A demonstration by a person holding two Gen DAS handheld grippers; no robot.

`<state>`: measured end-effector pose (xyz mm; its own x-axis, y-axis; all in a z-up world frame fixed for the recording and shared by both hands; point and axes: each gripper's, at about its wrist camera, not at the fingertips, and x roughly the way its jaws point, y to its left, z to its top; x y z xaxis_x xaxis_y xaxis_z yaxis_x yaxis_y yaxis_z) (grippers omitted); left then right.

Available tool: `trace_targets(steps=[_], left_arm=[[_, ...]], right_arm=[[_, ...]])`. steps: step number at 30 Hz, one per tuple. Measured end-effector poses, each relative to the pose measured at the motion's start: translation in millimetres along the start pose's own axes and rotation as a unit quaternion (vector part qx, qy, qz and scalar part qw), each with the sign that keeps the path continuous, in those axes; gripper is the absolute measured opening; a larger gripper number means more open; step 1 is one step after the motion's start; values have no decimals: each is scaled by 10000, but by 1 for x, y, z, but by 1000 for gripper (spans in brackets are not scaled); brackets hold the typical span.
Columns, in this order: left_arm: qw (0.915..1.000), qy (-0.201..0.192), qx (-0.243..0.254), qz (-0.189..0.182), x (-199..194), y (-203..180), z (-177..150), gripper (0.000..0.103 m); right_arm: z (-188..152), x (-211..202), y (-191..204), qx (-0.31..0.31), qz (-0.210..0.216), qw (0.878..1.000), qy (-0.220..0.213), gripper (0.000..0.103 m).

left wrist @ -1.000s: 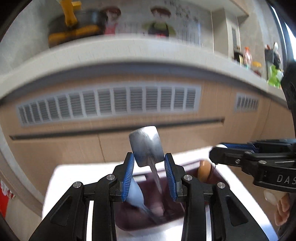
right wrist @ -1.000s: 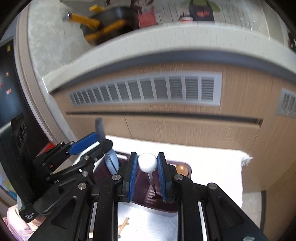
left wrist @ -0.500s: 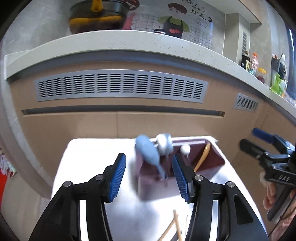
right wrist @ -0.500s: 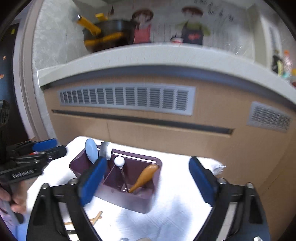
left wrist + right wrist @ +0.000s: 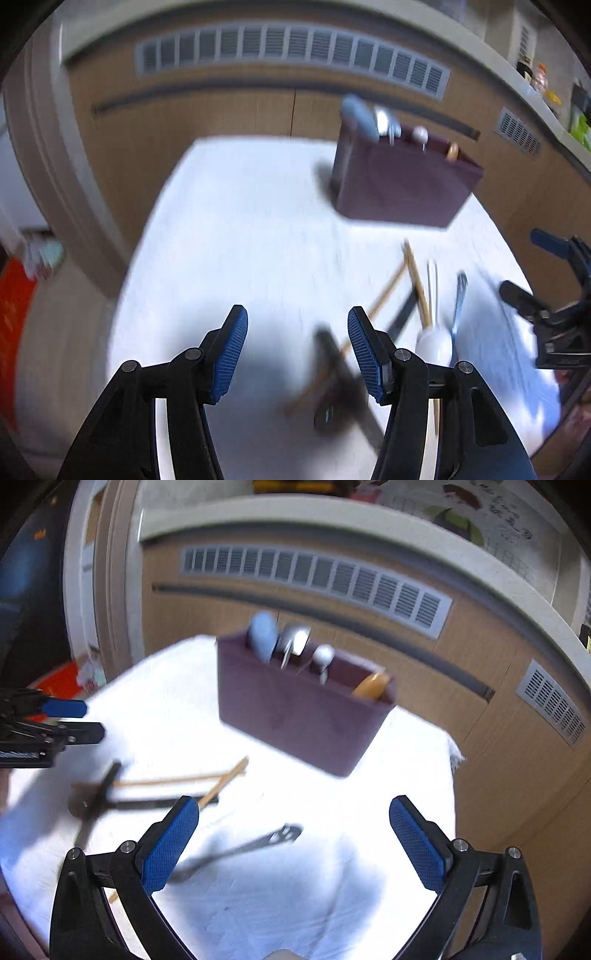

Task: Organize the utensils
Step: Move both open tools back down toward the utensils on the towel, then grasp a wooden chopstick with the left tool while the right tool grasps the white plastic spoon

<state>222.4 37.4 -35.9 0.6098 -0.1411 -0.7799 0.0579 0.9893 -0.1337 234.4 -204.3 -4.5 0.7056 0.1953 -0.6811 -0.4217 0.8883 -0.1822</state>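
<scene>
A dark purple utensil holder [image 5: 299, 716] stands on the white cloth. It holds a pale blue spoon [image 5: 263, 637], a metal spoon [image 5: 295, 640], a white round-ended utensil [image 5: 323, 655] and a wooden handle [image 5: 371, 686]. Nearer me on the cloth lie wooden chopsticks [image 5: 177, 781], a dark long-handled utensil [image 5: 147, 805] and a grey fork [image 5: 240, 849]. The left wrist view adds a white spoon [image 5: 434, 343] beside the chopsticks [image 5: 415, 273]. My left gripper [image 5: 297, 350] hangs over the cloth, its jaws opening with nothing between them. My right gripper [image 5: 293, 842] is opening wide above the fork, also empty.
The white cloth [image 5: 240, 229] covers a small table in front of a wooden cabinet with a slatted vent [image 5: 314, 572] and a pale counter top above. The holder [image 5: 402, 184] stands at the cloth's far side. A red object [image 5: 14, 314] lies left of the table.
Both grippers have let go of the utensils they held in the holder, opened, and drawn back and down towards the loose utensils on the cloth.
</scene>
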Motion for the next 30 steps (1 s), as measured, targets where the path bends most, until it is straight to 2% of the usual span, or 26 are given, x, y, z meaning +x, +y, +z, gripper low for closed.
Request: trace_targets(steps=[4, 8, 10, 13, 18, 21, 25, 28, 30], left_arm=[[9994, 316, -57, -136, 4, 7, -24, 57], [9988, 400, 102, -263, 3, 1, -32, 57], [9978, 476, 227, -407, 4, -7, -33, 57], [9960, 618, 353, -542, 8, -17, -33, 58], [9956, 672, 414, -512, 15, -29, -30, 59], [9940, 724, 391, -724, 19, -38, -27, 60], [9895, 942, 348, -1042, 31, -52, -23, 61], [9847, 938, 527, -1372, 28, -65, -17, 61], [9828, 772, 722, -1514, 22, -70, -6, 61]], right_arm=[[-7, 15, 25, -14, 367, 9988, 323, 102], [-7, 32, 43, 203, 831, 9943, 644, 101], [-8, 40, 56, 82, 787, 9944, 696, 101], [-14, 44, 66, -165, 499, 9958, 754, 99], [-31, 36, 45, -271, -15, 9968, 750, 99], [-46, 32, 23, -162, -426, 9953, 854, 99], [-63, 18, -4, 393, -47, 9950, 921, 100], [-71, 15, -9, 698, 229, 9932, 901, 100], [-75, 17, -10, 844, 345, 9915, 925, 100]])
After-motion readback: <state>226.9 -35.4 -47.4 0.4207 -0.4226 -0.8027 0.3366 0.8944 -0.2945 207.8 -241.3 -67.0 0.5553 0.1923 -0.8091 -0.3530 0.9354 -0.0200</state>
